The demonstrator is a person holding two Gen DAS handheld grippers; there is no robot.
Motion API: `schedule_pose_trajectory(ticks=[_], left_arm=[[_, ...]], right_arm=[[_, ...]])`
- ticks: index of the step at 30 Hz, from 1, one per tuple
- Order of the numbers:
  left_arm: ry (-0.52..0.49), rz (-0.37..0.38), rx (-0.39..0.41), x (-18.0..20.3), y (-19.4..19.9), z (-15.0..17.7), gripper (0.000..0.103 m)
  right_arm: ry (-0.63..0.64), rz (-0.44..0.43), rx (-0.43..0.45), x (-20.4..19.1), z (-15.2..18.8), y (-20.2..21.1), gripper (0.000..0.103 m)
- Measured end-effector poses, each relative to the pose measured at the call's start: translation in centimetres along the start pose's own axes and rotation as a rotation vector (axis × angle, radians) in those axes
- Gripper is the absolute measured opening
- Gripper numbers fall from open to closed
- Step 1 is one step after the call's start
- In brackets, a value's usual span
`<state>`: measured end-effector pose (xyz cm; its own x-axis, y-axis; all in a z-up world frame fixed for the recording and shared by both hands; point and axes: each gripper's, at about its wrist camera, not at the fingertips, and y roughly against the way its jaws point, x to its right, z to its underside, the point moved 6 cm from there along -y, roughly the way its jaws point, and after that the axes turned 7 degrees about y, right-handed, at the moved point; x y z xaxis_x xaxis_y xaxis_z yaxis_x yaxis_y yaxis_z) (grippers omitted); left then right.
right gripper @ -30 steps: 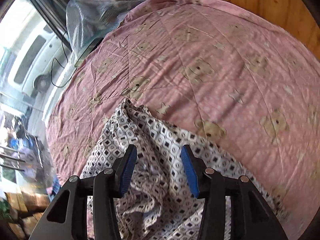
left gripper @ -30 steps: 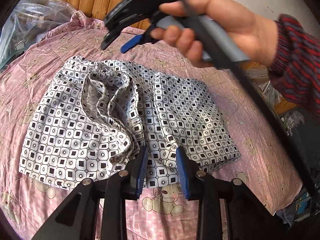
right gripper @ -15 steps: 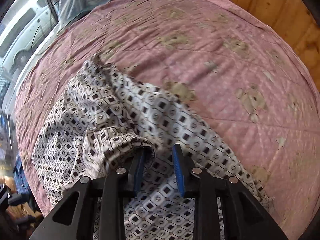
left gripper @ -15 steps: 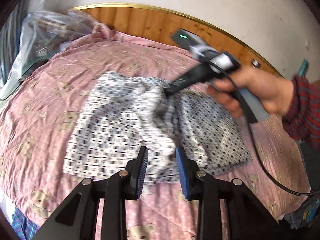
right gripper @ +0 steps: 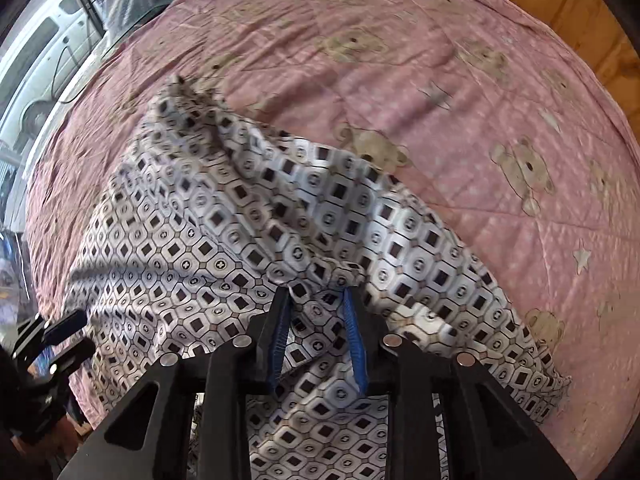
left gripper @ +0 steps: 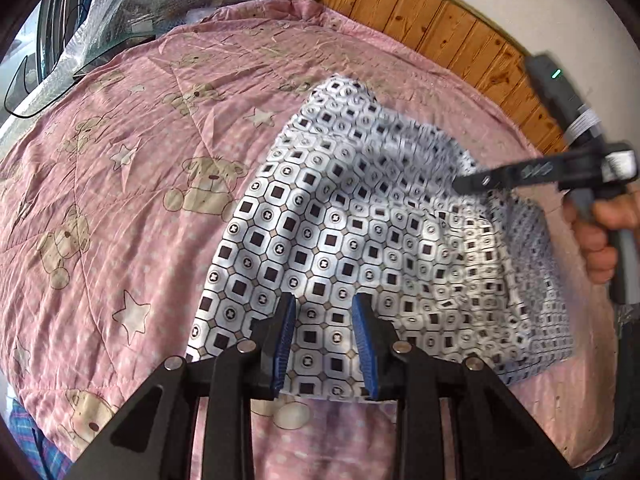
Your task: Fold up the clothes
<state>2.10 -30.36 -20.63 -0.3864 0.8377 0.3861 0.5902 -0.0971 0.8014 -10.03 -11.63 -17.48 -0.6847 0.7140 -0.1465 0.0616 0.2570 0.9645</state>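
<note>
Looking along the left gripper, a pink bear-print quilt spreads to its left and ahead, with a wooden headboard beyond and clear plastic wrapping far left. Its blue pads stand apart, empty, just above the near hem of the patterned shorts, white with dark squares, which rise ahead-right toward the blurred right gripper held by a hand. From the right wrist, the right gripper's pads are narrowed with a bunched fold of the shorts between them, apparently pinched; the cloth drapes crumpled leftward, where the left gripper sits at the low-left edge.
</note>
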Motion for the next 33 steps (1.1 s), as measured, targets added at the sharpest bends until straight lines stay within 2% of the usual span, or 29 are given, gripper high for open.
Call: schedule_pose_trajectory(ticks=[1, 3, 5, 7, 8, 9, 10, 12, 15, 17, 18, 20, 22, 24, 26, 28, 29, 30, 32, 33], left_arm=[[-0.001, 0.06, 0.02, 1.3, 0.8, 0.0, 0.031], [-0.044, 0.151, 0.013, 4.1, 1.5, 0.7, 0.031], [-0.087, 0.193, -0.035, 6.1, 0.7, 2.0, 0.031], [-0.116, 0.166, -0.094, 6.8, -1.2, 3.6, 0.031], [-0.115, 0.133, -0.134, 6.6, -2.4, 4.3, 0.031], [-0.107, 0.118, -0.155, 6.4, -3.2, 4.9, 0.031], [-0.104, 0.129, -0.12, 6.5, -3.0, 4.8, 0.032], [-0.101, 0.124, -0.125, 6.5, -2.8, 4.7, 0.032], [-0.095, 0.13, -0.139, 6.5, -2.4, 4.6, 0.032], [-0.101, 0.136, -0.148, 6.5, -1.8, 4.3, 0.032], [-0.11, 0.142, -0.134, 6.5, -1.1, 3.8, 0.032], [-0.129, 0.176, -0.077, 6.8, 1.4, 2.3, 0.032], [-0.156, 0.162, -0.021, 6.5, 2.9, 0.3, 0.032], [-0.163, 0.096, -0.005, 4.7, 2.3, -1.2, 0.032], [-0.143, 0.015, -0.009, 1.8, 0.7, -2.3, 0.032], [-0.112, -0.064, -0.023, -1.5, -1.3, -2.9, 0.032], [-0.093, -0.081, -0.049, -3.2, -2.4, -2.5, 0.031], [-0.081, -0.038, -0.036, -3.7, -2.3, -2.7, 0.031], [-0.07, -0.002, -0.058, -3.4, -1.2, -3.2, 0.031], [-0.071, 0.046, -0.051, -2.5, -0.5, -3.4, 0.031]], right_arm=[[-0.026, -0.022, 0.023, -0.1, -0.3, 0.9, 0.033], [0.015, -0.053, 0.074, -2.1, -2.1, 2.0, 0.033], [0.062, -0.127, 0.104, -4.7, -4.4, 2.1, 0.036], [0.115, -0.183, 0.072, -7.1, -6.3, 0.5, 0.045], [0.159, -0.16, 0.043, -8.0, -7.1, -0.9, 0.044], [0.208, -0.109, 0.019, -8.6, -7.5, -2.3, 0.037], [0.26, -0.056, 0.016, -8.9, -8.0, -3.2, 0.021], [0.335, -0.018, 0.07, -9.1, -8.9, -3.0, 0.02], [0.321, -0.044, 0.058, -7.9, -8.0, -2.1, 0.023], [0.207, -0.099, 0.104, -5.8, -7.6, 1.7, 0.031], [0.137, -0.139, 0.159, -4.7, -7.0, 4.6, 0.033], [0.091, -0.172, 0.208, -4.4, -4.3, 7.9, 0.036], [0.058, -0.197, 0.246, -4.4, -1.5, 10.7, 0.037], [0.092, -0.168, 0.21, -4.9, 1.5, 9.9, 0.033], [0.103, -0.078, 0.135, -4.4, 3.1, 5.8, 0.029], [0.033, -0.065, 0.153, -2.2, 3.7, 3.9, 0.023], [-0.02, -0.072, 0.14, -1.4, 3.8, 4.1, 0.027], [-0.042, -0.089, 0.154, -1.6, 4.0, 4.9, 0.03], [-0.059, -0.131, 0.214, -2.5, 4.5, 6.7, 0.031], [-0.067, -0.152, 0.243, -3.0, 4.7, 7.7, 0.032]])
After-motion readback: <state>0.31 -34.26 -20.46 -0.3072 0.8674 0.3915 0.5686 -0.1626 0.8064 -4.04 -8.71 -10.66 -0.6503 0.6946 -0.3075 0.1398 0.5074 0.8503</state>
